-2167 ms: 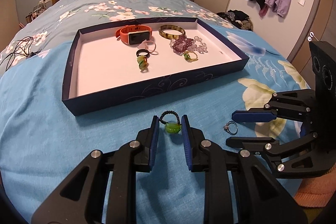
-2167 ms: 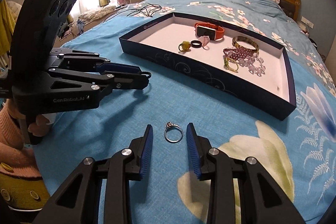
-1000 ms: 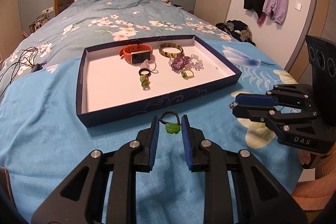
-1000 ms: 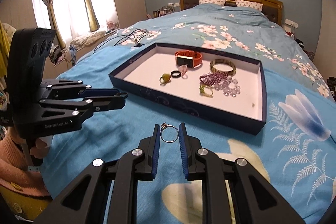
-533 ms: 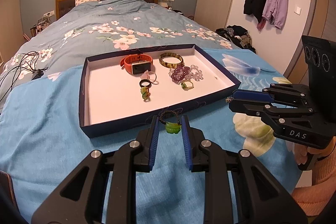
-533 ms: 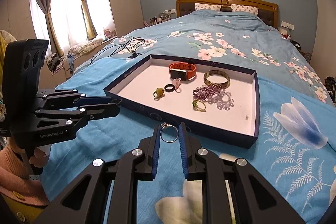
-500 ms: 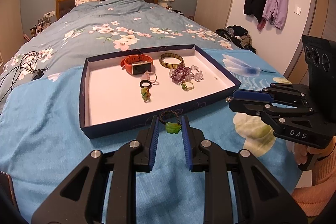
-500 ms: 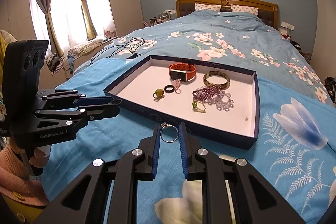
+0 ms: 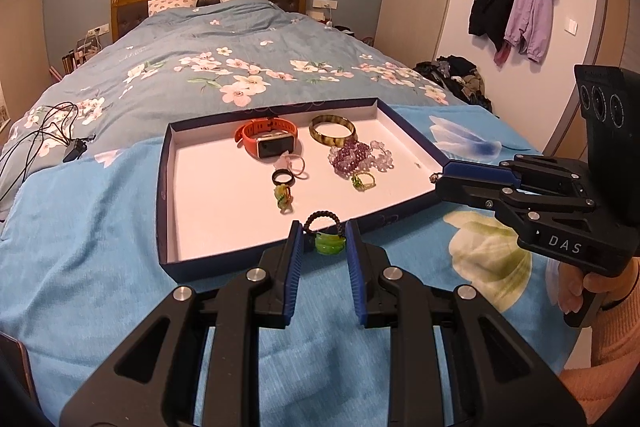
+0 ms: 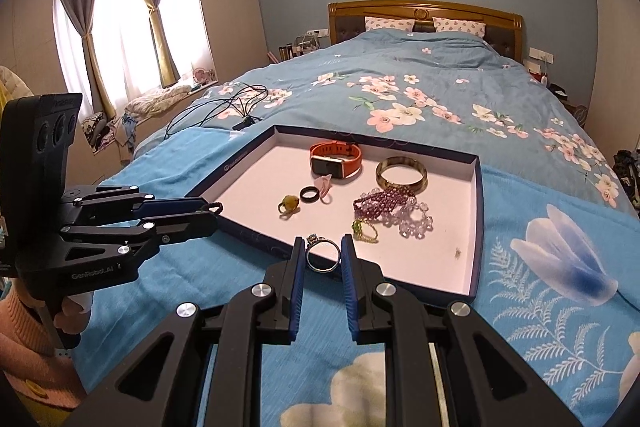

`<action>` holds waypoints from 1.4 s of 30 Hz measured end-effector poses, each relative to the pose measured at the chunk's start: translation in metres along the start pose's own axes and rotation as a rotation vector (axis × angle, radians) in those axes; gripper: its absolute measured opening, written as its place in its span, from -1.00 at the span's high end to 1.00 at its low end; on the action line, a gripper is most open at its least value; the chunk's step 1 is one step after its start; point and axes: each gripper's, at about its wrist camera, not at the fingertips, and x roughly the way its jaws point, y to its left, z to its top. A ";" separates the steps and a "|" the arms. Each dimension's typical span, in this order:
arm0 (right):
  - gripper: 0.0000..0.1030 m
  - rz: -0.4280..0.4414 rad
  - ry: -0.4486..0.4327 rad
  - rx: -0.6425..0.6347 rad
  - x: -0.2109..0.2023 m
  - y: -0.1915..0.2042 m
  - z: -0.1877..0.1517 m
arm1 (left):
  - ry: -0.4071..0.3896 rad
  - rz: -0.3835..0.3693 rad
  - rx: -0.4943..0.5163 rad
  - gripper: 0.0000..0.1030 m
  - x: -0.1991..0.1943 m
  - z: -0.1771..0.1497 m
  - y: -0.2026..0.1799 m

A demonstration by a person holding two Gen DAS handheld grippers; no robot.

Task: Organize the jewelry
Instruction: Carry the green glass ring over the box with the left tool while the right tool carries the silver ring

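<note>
My left gripper point(image 9: 322, 241) is shut on a green pendant ring with a black braided loop point(image 9: 329, 242), held over the near wall of the dark blue tray point(image 9: 162, 187). My right gripper point(image 10: 323, 253) is shut on a silver ring with a stone point(image 10: 321, 255), held above the tray's near wall point(image 10: 478, 223). In the tray lie an orange smartwatch point(image 9: 267, 139), a mottled bangle point(image 9: 332, 131), purple and clear bead bracelets point(image 9: 358, 157), a black ring point(image 9: 283, 179) and small green rings point(image 9: 283, 199). The right gripper also shows in the left wrist view point(image 9: 434, 179); the left gripper shows in the right wrist view point(image 10: 218, 209).
The tray rests on a blue towel point(image 9: 80, 247) spread over a floral bedspread point(image 9: 220, 67). Black cables point(image 9: 44, 135) lie on the bed left of the tray. Jackets point(image 9: 516, 7) hang on the right wall. Curtained windows point(image 10: 120, 35) stand at the left.
Both grippers closed on their rings, lifted them off the towel and carried them up and forward to the tray's near wall.
</note>
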 end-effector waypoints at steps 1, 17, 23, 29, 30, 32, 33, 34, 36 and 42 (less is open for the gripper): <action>0.69 -0.001 0.000 0.001 0.001 0.000 0.000 | -0.003 0.003 0.000 0.58 0.000 0.001 0.001; 0.69 -0.021 -0.004 0.005 0.015 -0.010 0.013 | -0.010 0.034 0.009 0.58 0.012 0.020 0.004; 0.69 -0.022 -0.007 0.007 0.019 -0.014 0.017 | -0.006 0.042 0.017 0.58 0.020 0.028 0.004; 0.69 -0.022 -0.006 0.008 0.020 -0.015 0.018 | -0.003 0.048 0.022 0.58 0.025 0.030 0.005; 0.69 -0.022 -0.005 0.010 0.020 -0.015 0.018 | -0.002 0.049 0.023 0.58 0.027 0.030 0.005; 0.69 -0.021 -0.003 0.013 0.021 -0.017 0.019 | 0.000 0.050 0.026 0.58 0.029 0.032 0.005; 0.69 -0.020 -0.002 0.014 0.023 -0.018 0.020 | 0.002 0.052 0.027 0.58 0.031 0.032 0.005; 0.69 -0.021 0.000 0.017 0.024 -0.019 0.020 | 0.003 0.053 0.028 0.58 0.034 0.032 0.005; 0.69 -0.021 0.002 0.020 0.026 -0.021 0.021 | 0.005 0.054 0.028 0.58 0.037 0.033 0.005; 0.69 -0.025 0.007 0.027 0.032 -0.025 0.023 | 0.005 0.059 0.027 0.58 0.041 0.034 0.006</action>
